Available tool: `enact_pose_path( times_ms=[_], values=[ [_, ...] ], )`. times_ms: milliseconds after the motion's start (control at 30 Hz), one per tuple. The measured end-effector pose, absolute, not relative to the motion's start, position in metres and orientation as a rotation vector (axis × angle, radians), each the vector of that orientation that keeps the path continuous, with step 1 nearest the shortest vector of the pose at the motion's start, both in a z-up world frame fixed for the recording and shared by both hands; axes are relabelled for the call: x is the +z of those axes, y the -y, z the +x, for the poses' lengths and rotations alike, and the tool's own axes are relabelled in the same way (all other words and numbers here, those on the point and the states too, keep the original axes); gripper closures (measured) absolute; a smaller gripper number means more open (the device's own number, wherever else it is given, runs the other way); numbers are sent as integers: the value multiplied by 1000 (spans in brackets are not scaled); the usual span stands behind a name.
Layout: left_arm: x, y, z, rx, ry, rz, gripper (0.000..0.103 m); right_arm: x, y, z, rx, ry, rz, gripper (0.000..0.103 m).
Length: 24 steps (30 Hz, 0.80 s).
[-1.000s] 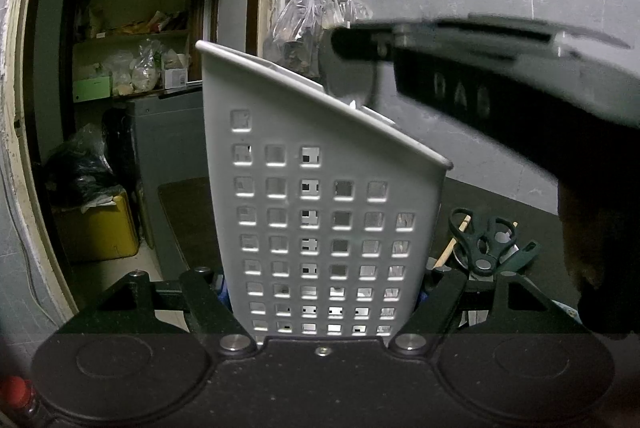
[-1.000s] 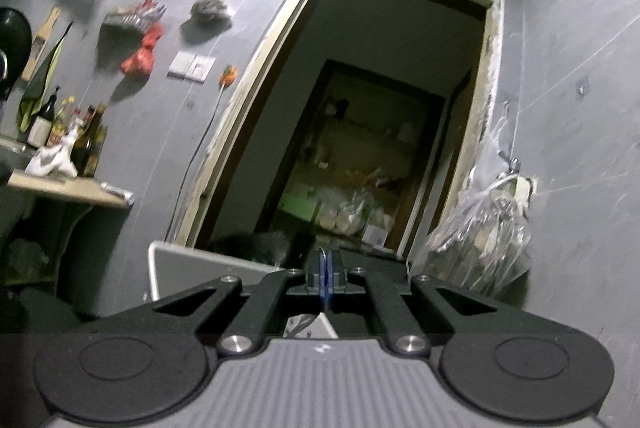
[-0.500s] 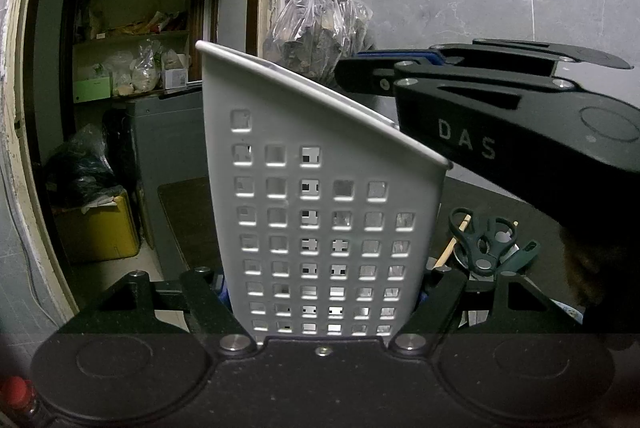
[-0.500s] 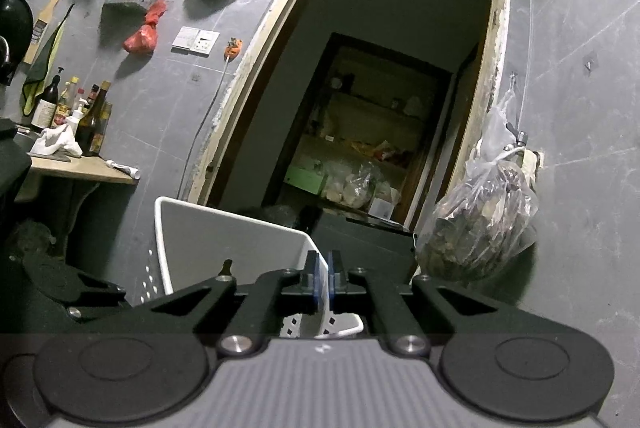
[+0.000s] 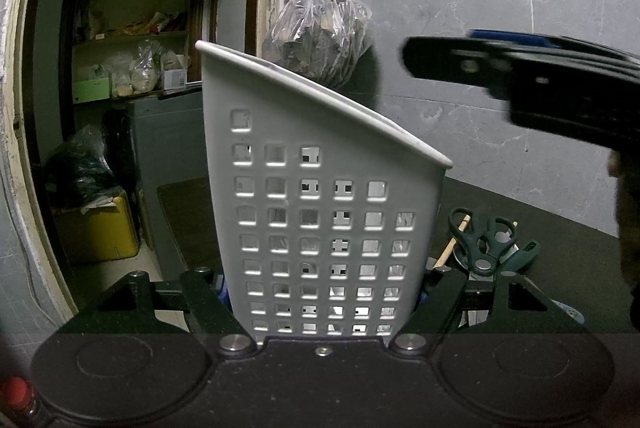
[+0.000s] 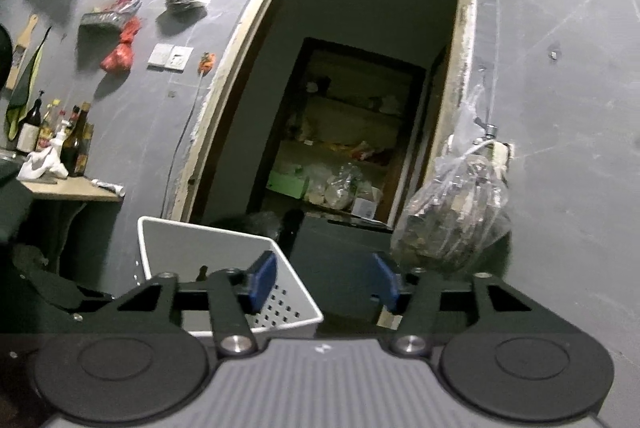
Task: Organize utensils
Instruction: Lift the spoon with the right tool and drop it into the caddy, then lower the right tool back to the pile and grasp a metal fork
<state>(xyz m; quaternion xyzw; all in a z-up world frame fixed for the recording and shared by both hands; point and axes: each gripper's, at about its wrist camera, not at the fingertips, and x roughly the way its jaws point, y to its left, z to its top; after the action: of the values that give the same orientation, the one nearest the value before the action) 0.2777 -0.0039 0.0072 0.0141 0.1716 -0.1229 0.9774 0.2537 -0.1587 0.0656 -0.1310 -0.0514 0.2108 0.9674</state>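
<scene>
A white perforated utensil basket (image 5: 320,220) stands upright on the black table (image 5: 560,252), held between the fingers of my left gripper (image 5: 324,288), which is shut on its lower sides. Dark green scissors (image 5: 482,244) and a wooden stick (image 5: 452,246) lie just right of the basket. My right gripper (image 6: 324,282) hovers level, above and to the right of the basket (image 6: 208,248). Its jaws are opening, and nothing is between the blue pads (image 6: 262,282). The inside of the basket is mostly hidden.
A clear plastic bag (image 5: 320,32) of dark stuff hangs on the grey tiled wall behind the basket. An open doorway (image 6: 352,132) leads to cluttered shelves, with a yellow box (image 5: 100,228) on the floor. Bottles (image 6: 76,144) stand on a side shelf at far left.
My right gripper has drawn back to the right from over the basket's rim, and its blue pads have parted. The left gripper and the basket have not moved.
</scene>
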Motion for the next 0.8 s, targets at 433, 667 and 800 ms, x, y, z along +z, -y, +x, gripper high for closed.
enact_pose_path(
  times_ms=[433,667,800],
  values=[
    [7,5,278,-260,-344,39,27,53,216,225,268,4,-147,0],
    [6,5,279,-267,-343,44,27,39,244,223,203,-114,-44,0],
    [6,4,279,-275,-341,47,27,26,251,224,207,-211,4,0]
  ],
)
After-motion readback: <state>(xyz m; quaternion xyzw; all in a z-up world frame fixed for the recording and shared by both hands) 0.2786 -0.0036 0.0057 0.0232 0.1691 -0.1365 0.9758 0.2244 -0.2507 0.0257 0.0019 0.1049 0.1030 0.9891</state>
